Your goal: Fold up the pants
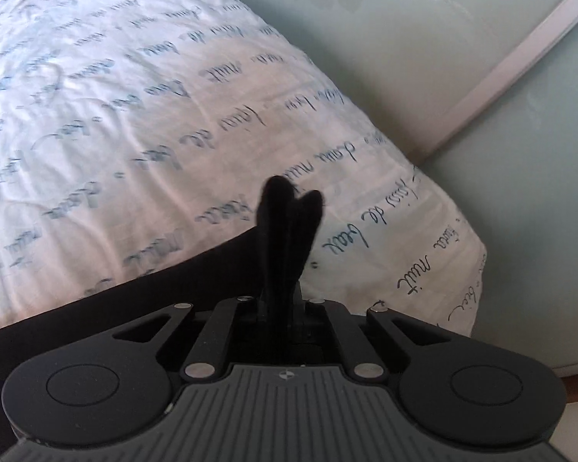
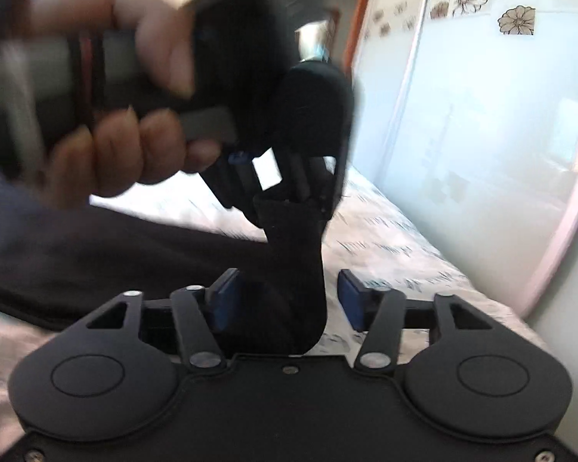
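Note:
The black pants (image 1: 142, 304) lie on a bed with a white, script-printed cover (image 1: 108, 107). In the left wrist view my left gripper (image 1: 285, 269) is shut on a bunched black edge of the pants, which sticks up past the fingers. In the right wrist view my right gripper (image 2: 285, 300) is open, its blue pads (image 2: 223, 300) wide apart, with a strip of black pants fabric (image 2: 293, 265) hanging between them without being pinched. The left gripper (image 2: 289, 188), held by a hand, is just ahead and grips that same strip from above.
Pale green sliding wardrobe panels (image 1: 443, 57) stand along the bed's right side, close to the bed corner (image 1: 470, 269). A flower-printed mirror door (image 2: 481, 115) rises beside the bed. The person's hand (image 2: 108, 88) fills the upper left of the right wrist view.

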